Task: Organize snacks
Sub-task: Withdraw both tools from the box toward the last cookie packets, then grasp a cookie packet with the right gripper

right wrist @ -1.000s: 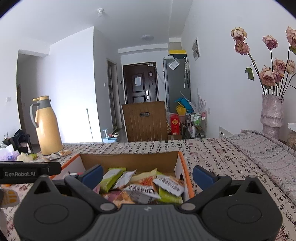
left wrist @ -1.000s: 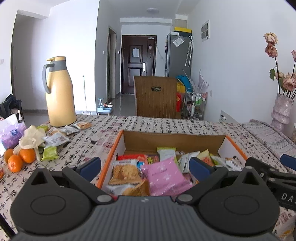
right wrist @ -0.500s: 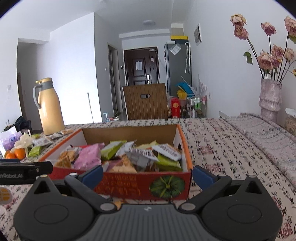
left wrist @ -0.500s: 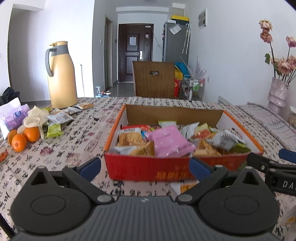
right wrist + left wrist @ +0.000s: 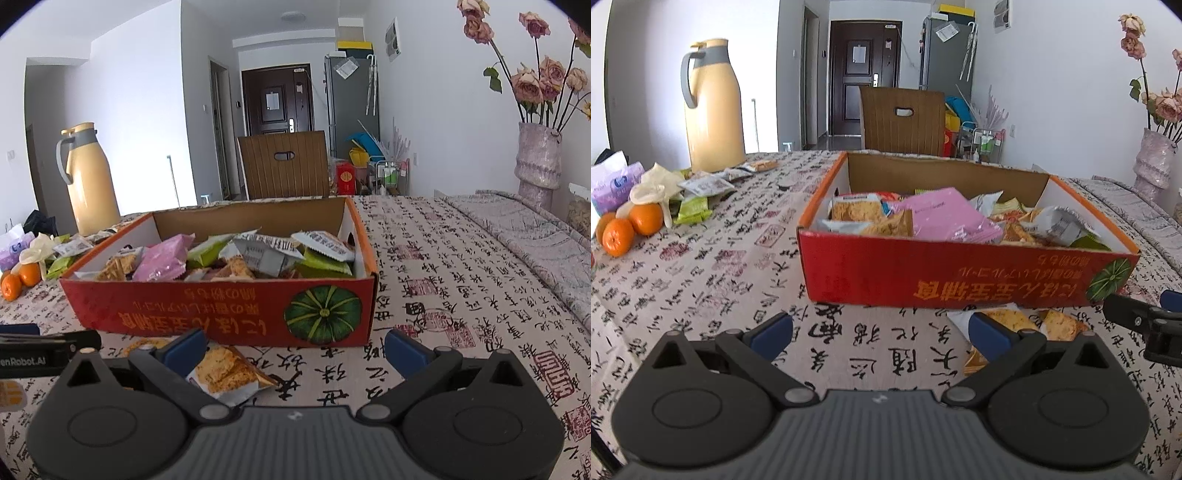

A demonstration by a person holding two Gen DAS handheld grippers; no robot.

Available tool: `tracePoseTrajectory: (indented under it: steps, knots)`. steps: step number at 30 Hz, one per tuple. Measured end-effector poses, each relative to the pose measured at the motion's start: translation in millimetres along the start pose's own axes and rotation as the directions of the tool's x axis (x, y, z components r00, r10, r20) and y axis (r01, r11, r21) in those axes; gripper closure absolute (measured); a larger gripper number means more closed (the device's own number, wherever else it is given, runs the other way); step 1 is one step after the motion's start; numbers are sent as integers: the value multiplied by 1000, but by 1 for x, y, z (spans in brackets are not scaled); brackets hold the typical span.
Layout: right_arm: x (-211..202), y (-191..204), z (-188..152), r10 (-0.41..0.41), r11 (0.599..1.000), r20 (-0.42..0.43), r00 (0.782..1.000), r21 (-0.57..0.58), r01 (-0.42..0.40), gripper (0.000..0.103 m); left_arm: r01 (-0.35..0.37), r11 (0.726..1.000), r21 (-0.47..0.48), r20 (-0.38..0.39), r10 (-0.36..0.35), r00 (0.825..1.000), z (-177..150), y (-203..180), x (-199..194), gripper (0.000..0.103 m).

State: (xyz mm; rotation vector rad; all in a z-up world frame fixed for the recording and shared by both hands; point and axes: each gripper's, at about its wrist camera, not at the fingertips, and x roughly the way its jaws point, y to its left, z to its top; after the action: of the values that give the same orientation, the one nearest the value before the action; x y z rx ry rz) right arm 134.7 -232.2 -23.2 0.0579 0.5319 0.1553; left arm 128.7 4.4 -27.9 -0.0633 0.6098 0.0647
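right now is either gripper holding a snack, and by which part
Nothing is held: the left gripper and right gripper are both open and empty.

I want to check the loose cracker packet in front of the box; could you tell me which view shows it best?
The right wrist view: the cracker packet lies mostly unobstructed. In the left wrist view, its near part hides behind the left gripper's fingers.

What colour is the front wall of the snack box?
Red, with orange-yellow lettering and a green pumpkin picture: the snack box shows it best in the right wrist view.
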Motion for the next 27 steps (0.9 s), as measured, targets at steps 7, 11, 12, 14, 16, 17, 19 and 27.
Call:
tracePoseTrajectory:
  steps: [7,11,12,14,16,17,19,27]
  knots:
    - [8,0,-6,6,1000,-25,1000,1,-6,0,23,1000,-20,-16,-24,1000,-3,2,5,0]
    - [11,1,-7,7,1000,-35,999,-4,-7,0,28,999,-20,-15,-28,999,-3,2,5,0]
    - [12,1,-8,7,1000,-36,999,-5,-7,0,28,999,-19,-14,-29,999,-3,2,5,0]
    - [12,2,-8,7,1000,-37,999,-7,-7,0,30,999,-20,-13,-30,999,-2,2,4,0]
    - [12,2,-8,5,1000,-38,999,-10,-6,0,30,999,-20,-11,-30,999,-3,2,4,0]
    - [12,3,-8,4,1000,-38,999,-12,-5,0,30,999,-19,-10,-30,999,-2,2,4,0]
    - [12,3,-8,2,1000,-39,999,-16,-3,0,31,999,-19,-8,-31,999,-3,2,3,0]
    - [10,11,-8,-8,999,-49,999,-53,5,0,39,999,-24,11,-39,999,-2,4,0,0]
